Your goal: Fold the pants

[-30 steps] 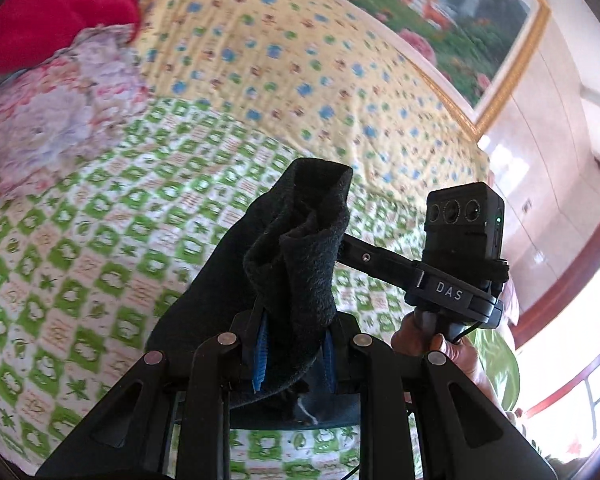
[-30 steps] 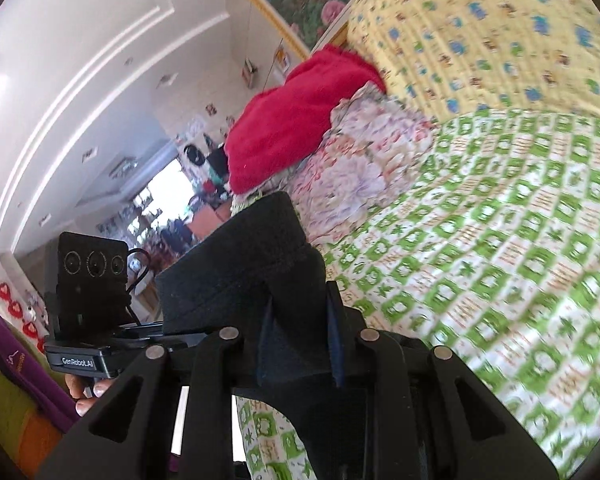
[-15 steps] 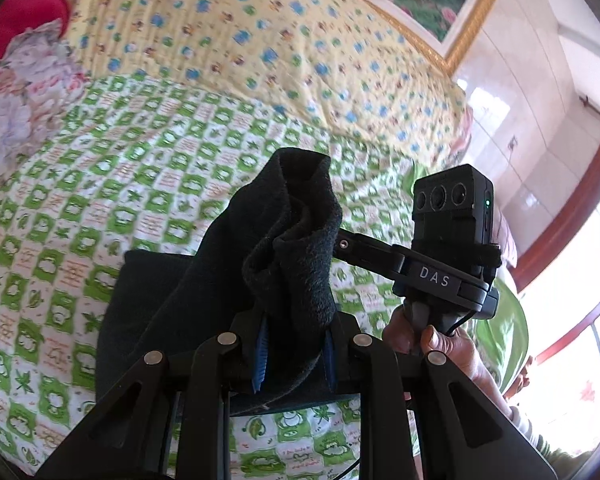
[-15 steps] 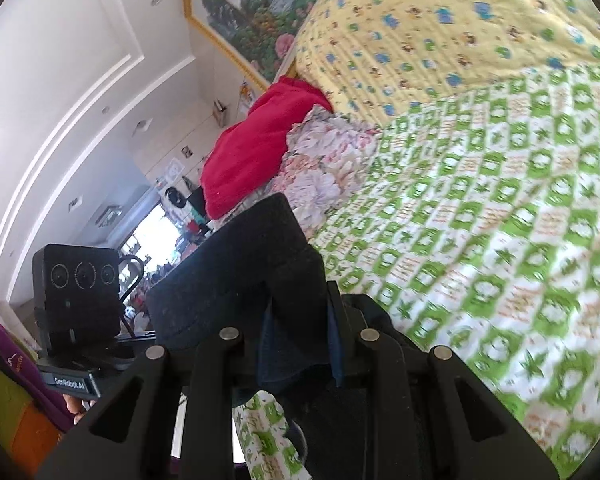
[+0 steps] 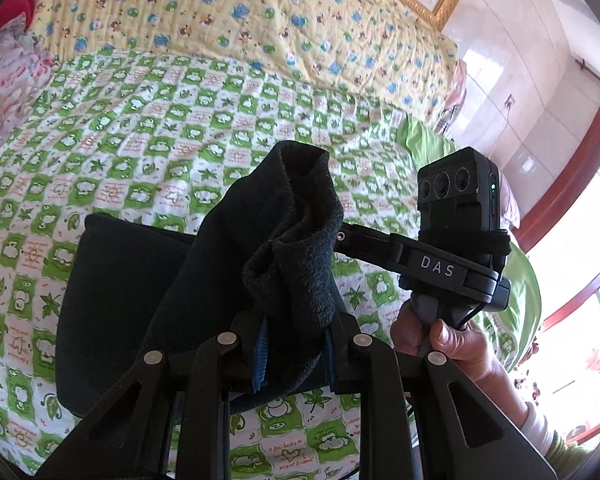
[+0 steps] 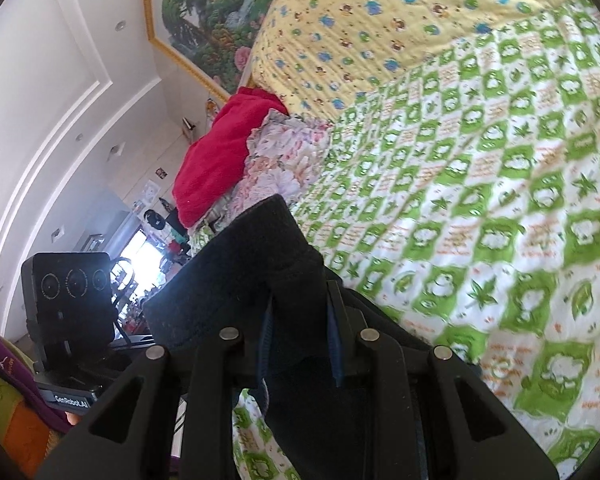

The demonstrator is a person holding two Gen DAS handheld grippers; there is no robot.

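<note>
Both jaws clamped on the pants. Left gripper (image 5: 296,354) pinches a bunched, thick fold of the dark pants (image 5: 292,248) between its blue pads (image 5: 261,354); the fabric stands up ahead of the jaws as a rolled cuff-like edge. Right gripper (image 6: 300,344) likewise bites a raised edge of the same pants (image 6: 256,272).

Where the garment is: one end lifted in the two grips, the rest lying flat on the green-checked bedspread (image 5: 148,128), spreading left and below the left jaws in the left wrist view.

Key relation: the held edge runs from one gripper across to the other (right gripper body and the person's hand (image 5: 440,340) sit just beside the left jaws, at the right of the left view). The pants' long axis appears to run away from that edge, along the bed beneath the grippers; the far end is hidden.

Judgement: a fold in progress, held end being carried over the flat part. Neither hand is clearly nearer; both should lower together.
</note>
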